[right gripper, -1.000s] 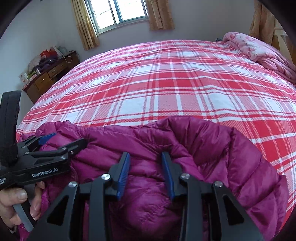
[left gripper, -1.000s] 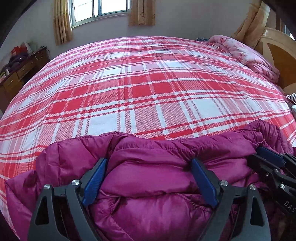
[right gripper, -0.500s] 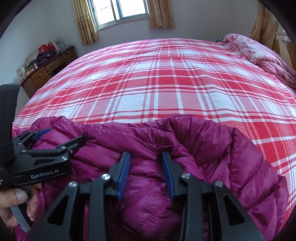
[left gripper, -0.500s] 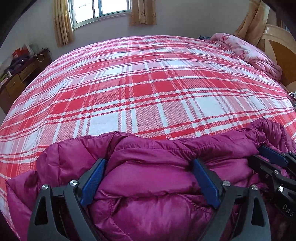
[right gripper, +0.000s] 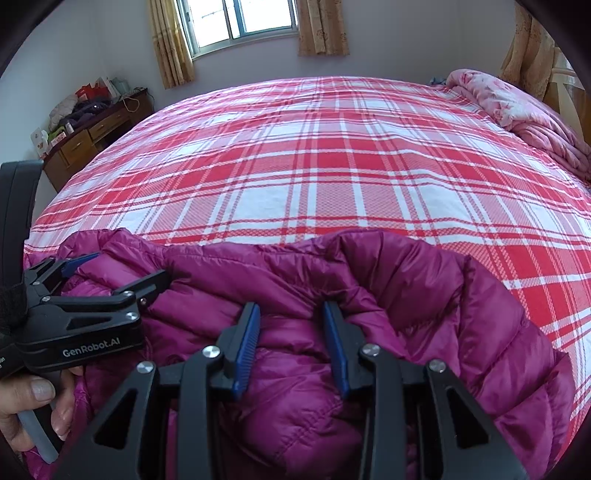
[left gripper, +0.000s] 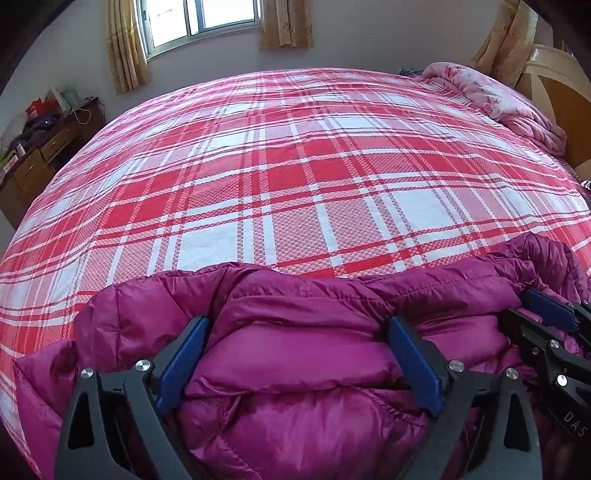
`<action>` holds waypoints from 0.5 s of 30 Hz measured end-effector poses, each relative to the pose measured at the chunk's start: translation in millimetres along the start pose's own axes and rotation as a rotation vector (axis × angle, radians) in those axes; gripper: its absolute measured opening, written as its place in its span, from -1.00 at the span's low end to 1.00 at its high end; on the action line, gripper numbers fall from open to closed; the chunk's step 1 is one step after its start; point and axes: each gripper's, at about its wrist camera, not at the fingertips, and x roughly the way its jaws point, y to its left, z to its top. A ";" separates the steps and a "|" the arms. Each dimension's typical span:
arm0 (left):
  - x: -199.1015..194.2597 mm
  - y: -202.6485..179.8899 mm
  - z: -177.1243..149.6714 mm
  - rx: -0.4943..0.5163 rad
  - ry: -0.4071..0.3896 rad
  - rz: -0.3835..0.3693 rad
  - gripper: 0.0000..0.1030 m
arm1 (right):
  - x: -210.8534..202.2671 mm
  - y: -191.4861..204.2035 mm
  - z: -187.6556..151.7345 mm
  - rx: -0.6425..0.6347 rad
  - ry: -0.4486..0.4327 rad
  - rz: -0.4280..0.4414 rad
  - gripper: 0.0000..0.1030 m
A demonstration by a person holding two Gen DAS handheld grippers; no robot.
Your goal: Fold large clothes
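Magenta down jacket [left gripper: 303, 369] bunched at near edge of red-and-white plaid bedspread [left gripper: 295, 184]. Left gripper [left gripper: 299, 354] spread wide, blue pads either side of a puffy fold. Right gripper [right gripper: 291, 332] partly closed, jaws flanking a ridge of same jacket; firm pinch cannot be told. Beyond: pink quilt [right gripper: 517, 110], wooden dresser [right gripper: 92, 136], curtained window [right gripper: 240, 22].

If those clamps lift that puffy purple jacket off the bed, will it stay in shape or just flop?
The jacket would probably flop: it already lies bunched in soft folds. Its puffy quilted panels suggest it is light for its bulk. The shiny shell looks slippery, so it might slide from the right gripper.
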 end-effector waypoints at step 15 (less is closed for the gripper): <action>-7.1 9.4 7.5 -0.008 0.039 -0.007 0.96 | -15.5 6.0 3.9 -0.099 -0.023 -0.043 -0.07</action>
